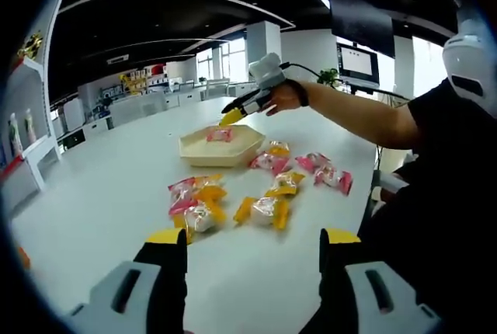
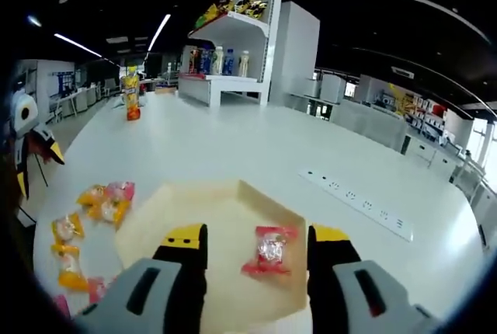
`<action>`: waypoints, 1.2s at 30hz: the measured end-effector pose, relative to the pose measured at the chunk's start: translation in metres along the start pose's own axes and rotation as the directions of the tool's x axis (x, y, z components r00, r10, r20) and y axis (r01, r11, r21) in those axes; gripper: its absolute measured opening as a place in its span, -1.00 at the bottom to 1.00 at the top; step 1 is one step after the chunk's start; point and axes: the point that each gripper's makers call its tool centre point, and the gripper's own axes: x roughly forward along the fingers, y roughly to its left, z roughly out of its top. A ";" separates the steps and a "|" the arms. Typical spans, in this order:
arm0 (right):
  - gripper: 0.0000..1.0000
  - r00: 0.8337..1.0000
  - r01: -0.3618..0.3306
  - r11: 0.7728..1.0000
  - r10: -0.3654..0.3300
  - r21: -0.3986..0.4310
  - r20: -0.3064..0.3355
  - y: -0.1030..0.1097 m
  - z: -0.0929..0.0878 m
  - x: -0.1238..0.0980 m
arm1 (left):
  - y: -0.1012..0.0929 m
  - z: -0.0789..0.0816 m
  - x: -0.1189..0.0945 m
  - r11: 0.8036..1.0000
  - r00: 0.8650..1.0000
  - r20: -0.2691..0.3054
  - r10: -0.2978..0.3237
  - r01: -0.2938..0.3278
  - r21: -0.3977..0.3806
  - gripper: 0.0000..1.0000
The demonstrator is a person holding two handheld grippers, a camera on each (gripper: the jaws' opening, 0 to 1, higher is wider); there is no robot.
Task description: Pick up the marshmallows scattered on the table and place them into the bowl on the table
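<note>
Cream bowl: on my left view the bowl (image 1: 221, 146) sits mid-bench, shallow and many-sided, with one red-wrapped marshmallow (image 1: 220, 134) lying inside; my right view looks down into the same bowl (image 2: 155, 225) from just above, the red marshmallow (image 2: 269, 250) resting flat on its floor between my jaws
White bench: the bench (image 1: 101, 186) runs pale and glossy under everything; my right view adds a strip of sockets (image 2: 353, 198) set into the far bench top
Left tongs: my left tongs (image 1: 254, 250) hang low over the near bench edge, jaws spread wide with yellow tips, nothing between them
Right tongs: from the left view I see my right tongs (image 1: 231, 116) poised just above the bowl's far rim, tipped downward at the end of an outstretched forearm, hand (image 1: 283, 97) wrapped round the grip; in the right view my right tongs (image 2: 257, 250) stand well apart and grip nothing, the marshmallow lying loose below
Scattered marshmallows: the left view shows the loose marshmallows (image 1: 264, 186) in pink and yellow wrappers, strewn on the bench between the bowl and my left tongs; the right view catches some of them (image 2: 89, 221) beside the bowl's left edge
Background: shelves with bottles (image 2: 225, 62) rise behind the bench in the right view
</note>
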 end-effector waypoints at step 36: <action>0.14 0.996 0.003 0.999 -0.008 0.046 0.092 0.003 -0.004 -0.065 | -0.005 0.011 0.011 0.998 0.999 0.027 -0.047 0.046 0.031 0.35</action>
